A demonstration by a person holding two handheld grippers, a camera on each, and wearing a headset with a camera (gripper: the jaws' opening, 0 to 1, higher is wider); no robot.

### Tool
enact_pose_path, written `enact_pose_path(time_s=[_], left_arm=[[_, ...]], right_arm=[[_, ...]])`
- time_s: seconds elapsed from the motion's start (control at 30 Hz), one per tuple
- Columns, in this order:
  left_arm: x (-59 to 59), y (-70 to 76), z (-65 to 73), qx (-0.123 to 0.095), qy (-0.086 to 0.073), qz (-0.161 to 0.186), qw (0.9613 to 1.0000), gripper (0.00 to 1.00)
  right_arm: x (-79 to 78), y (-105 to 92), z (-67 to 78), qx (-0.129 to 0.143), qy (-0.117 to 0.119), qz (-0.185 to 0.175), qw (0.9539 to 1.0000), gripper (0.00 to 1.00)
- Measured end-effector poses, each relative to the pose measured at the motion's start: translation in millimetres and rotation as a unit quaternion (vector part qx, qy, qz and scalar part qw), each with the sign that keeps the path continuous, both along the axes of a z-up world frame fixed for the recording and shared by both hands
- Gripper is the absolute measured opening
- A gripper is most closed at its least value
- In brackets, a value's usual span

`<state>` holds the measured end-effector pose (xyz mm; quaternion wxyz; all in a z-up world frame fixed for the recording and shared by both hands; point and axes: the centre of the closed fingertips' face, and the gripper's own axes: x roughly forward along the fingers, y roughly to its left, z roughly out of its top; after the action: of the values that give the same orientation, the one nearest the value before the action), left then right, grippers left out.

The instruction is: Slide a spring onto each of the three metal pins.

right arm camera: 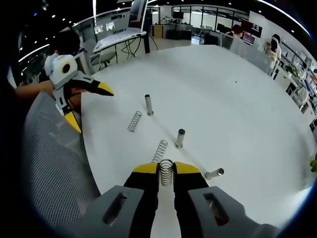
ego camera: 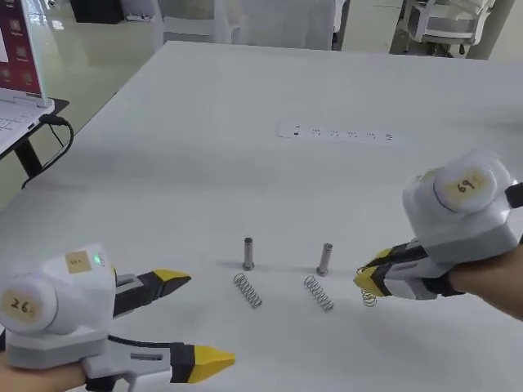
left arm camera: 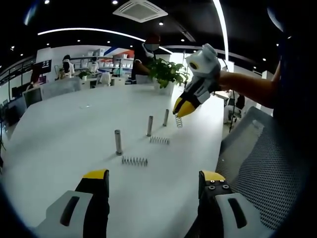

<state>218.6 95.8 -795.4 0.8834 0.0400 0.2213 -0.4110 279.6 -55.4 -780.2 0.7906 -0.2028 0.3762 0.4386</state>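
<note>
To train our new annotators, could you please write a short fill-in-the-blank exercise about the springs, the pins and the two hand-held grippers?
1. The right hand-held gripper is shut on a ____.
2. On the table, ____ loose springs lie near the pins.
3. The left hand-held gripper is ____ and holds nothing.
Missing words: spring; two; open.
</note>
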Motion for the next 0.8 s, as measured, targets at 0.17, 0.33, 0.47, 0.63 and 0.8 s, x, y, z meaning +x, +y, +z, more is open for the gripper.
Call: enact_pose_path(time_s=[0.17,0.33,0.47,0.63,0.8], left_arm=[[0.6,-2.5,4.6,0.001,-0.003,-0.008,1.0000,0.69],[1.5,-7.4,14.0,0.000,-0.009,-0.019,0.9998,0.66],[3.2,-13.0,24.7,0.000,-0.018,-0.031,0.9993,0.65],[7.9,-22.3,43.4,-0.012,-0.032,-0.047,0.9983,0.62],[13.9,-31.5,63.0,-0.026,-0.048,-0.057,0.9969,0.60]], right_arm=[[-2.6,13.9,12.7,0.020,-0.007,0.007,0.9997,0.08],[-6.6,32.7,28.9,0.048,-0.010,0.018,0.9986,0.08],[-8.6,44.6,41.1,0.059,-0.022,0.028,0.9976,0.08],[-12.4,59.4,60.7,0.090,-0.026,0.036,0.9949,0.08],[-16.6,71.0,80.7,0.121,-0.031,0.041,0.9913,0.08]])
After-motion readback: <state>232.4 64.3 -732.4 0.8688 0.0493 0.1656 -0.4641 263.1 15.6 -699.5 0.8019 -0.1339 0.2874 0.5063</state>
